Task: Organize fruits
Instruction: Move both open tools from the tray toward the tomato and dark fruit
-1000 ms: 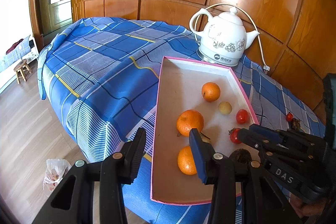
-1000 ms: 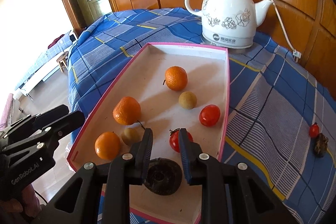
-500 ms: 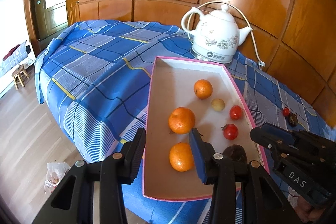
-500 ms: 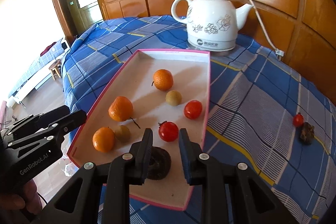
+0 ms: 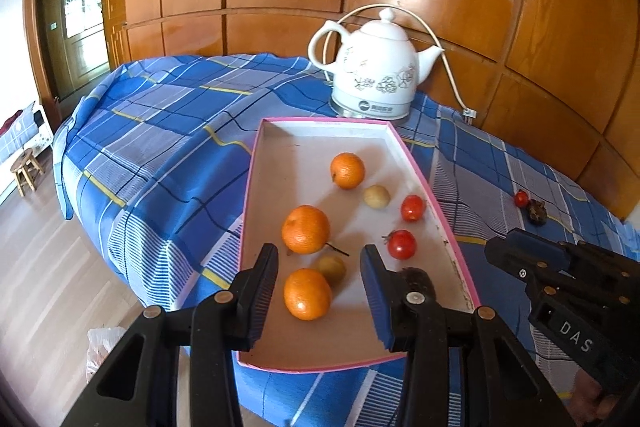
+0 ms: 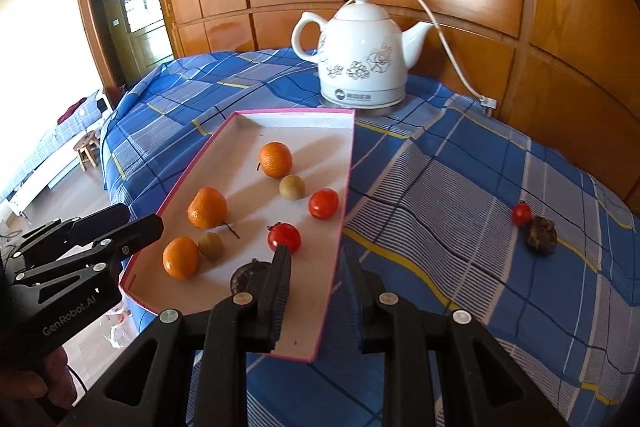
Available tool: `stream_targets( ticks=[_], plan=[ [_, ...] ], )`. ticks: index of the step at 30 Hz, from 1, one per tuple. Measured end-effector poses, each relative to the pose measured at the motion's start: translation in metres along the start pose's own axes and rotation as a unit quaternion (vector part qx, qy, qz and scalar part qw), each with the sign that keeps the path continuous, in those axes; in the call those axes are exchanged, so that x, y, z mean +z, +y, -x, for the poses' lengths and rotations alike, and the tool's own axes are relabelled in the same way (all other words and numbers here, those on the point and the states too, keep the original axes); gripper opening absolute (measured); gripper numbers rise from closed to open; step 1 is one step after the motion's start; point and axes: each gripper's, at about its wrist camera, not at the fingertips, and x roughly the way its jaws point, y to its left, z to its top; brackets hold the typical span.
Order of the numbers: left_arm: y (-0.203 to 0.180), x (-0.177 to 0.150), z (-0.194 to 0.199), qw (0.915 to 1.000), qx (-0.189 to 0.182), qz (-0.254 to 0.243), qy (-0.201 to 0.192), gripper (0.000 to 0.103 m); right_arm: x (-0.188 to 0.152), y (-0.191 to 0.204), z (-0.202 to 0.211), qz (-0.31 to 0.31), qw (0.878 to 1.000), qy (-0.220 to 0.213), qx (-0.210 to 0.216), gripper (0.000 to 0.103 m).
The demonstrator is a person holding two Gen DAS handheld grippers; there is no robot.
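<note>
A pink-rimmed tray [image 5: 256, 147] [image 6: 348, 155] on the blue plaid cloth holds three oranges [image 5: 306, 229], two small yellow-green fruits [image 5: 376, 195], two red tomatoes [image 5: 401, 243] [image 6: 284, 235] and a dark round fruit [image 6: 243, 275] at its near end. A third tomato [image 6: 521, 213] and a dark fruit [image 6: 541, 234] lie on the cloth to the right. My left gripper [image 5: 319, 297] is open and empty above the tray's near end. My right gripper [image 6: 316, 291] is open and empty above the tray's right near edge.
A white floral kettle [image 5: 376, 79] [image 6: 358, 61] with a cord stands behind the tray against the wooden wall panels. The cloth drops off on the left to a wooden floor with a small stool [image 5: 26, 169] and a plastic bag [image 5: 102, 341].
Both grippers have pulled back and up from the tray. My right gripper has opened wider and shifted right, leaving the dark round fruit in the tray.
</note>
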Motion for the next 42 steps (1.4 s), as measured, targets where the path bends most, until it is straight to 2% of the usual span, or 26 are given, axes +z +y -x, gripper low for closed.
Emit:
stream_targets(
  ticks=[19,42],
  plan=[
    [-0.041,-0.004,0.007,0.9984,-0.023,-0.051,-0.001,0.043,-0.016,-0.039,0.032,-0.049,0.998,-0.028,-0.032,0.026],
    [-0.112,0.007,0.007,0.9887,-0.070,-0.132,-0.010,0.043,-0.040,-0.120,0.069,-0.133,0.986,-0.047,-0.091,0.025]
  ],
)
